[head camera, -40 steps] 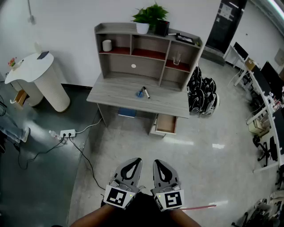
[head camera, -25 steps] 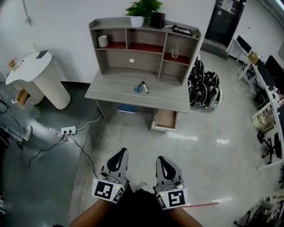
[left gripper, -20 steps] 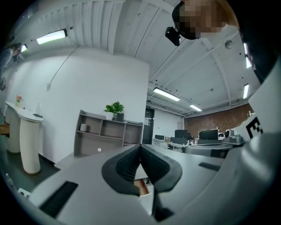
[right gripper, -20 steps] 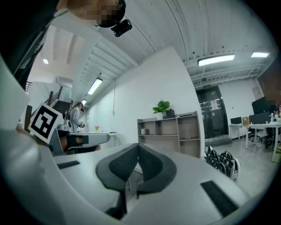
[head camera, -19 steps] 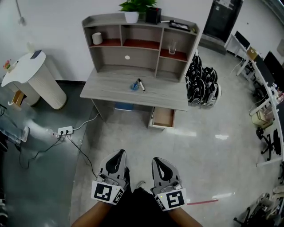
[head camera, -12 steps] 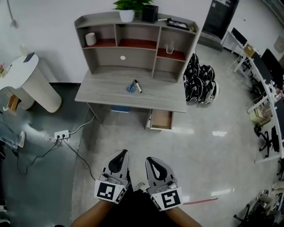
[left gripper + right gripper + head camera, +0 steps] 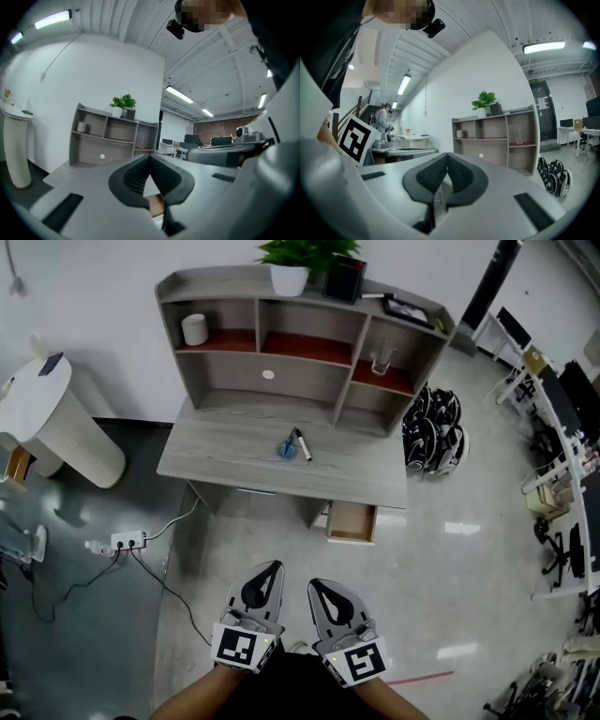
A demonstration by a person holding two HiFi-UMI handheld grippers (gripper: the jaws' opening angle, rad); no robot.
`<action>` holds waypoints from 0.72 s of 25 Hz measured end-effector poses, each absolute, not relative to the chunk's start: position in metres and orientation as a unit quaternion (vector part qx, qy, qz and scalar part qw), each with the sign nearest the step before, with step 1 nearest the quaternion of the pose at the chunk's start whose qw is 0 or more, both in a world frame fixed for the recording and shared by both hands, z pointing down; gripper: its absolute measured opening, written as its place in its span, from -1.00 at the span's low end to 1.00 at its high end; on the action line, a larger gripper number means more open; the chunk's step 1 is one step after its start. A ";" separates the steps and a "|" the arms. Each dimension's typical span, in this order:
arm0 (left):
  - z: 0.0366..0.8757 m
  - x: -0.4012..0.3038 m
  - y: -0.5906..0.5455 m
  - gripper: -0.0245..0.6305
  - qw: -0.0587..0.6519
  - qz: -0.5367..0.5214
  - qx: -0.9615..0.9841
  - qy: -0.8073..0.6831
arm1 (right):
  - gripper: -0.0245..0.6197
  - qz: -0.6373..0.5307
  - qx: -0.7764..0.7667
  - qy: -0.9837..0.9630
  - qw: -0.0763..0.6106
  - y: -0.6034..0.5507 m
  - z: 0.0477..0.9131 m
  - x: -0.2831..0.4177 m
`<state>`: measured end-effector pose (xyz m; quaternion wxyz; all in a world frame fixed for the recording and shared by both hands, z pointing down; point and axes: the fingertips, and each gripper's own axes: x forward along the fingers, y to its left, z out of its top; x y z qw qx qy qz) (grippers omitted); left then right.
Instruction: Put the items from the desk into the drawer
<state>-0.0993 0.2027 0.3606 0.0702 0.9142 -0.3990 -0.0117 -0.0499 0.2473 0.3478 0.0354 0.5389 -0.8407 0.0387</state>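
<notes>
Hovering clenched and empty, left tongs (image 7: pixel 273 567) and right tongs (image 7: pixel 315 584), well short of desk (image 7: pixel 225 452).

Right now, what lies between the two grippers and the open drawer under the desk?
Only bare floor, in the head view; the drawer stands open beyond it.

Left tool (image 7: pixel 276 566), right tool (image 7: pixel 314 584): seemingly closed

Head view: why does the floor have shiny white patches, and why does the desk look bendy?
Head view: light glares off the glossy floor, and the wide lens bows the desk. Left and right gripper views: same bulging, with dark rounded corners.
</notes>
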 end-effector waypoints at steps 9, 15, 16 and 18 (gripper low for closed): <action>0.364 -0.123 0.117 -0.89 0.083 0.000 0.919 -0.386 | -0.87 0.059 0.517 -0.852 0.056 0.156 0.348 -0.092; 0.374 -0.147 0.069 -0.89 0.100 0.002 0.921 -0.378 | -0.87 0.068 0.511 -0.852 0.095 0.114 0.362 -0.117; 0.376 -0.151 0.062 -0.89 0.102 0.003 0.921 -0.376 | -0.87 0.072 0.513 -0.850 0.096 0.107 0.364 -0.119; 0.377 -0.154 0.050 -0.89 0.099 0.003 0.924 -0.370 | -0.87 0.080 0.522 -0.843 0.101 0.095 0.369 -0.120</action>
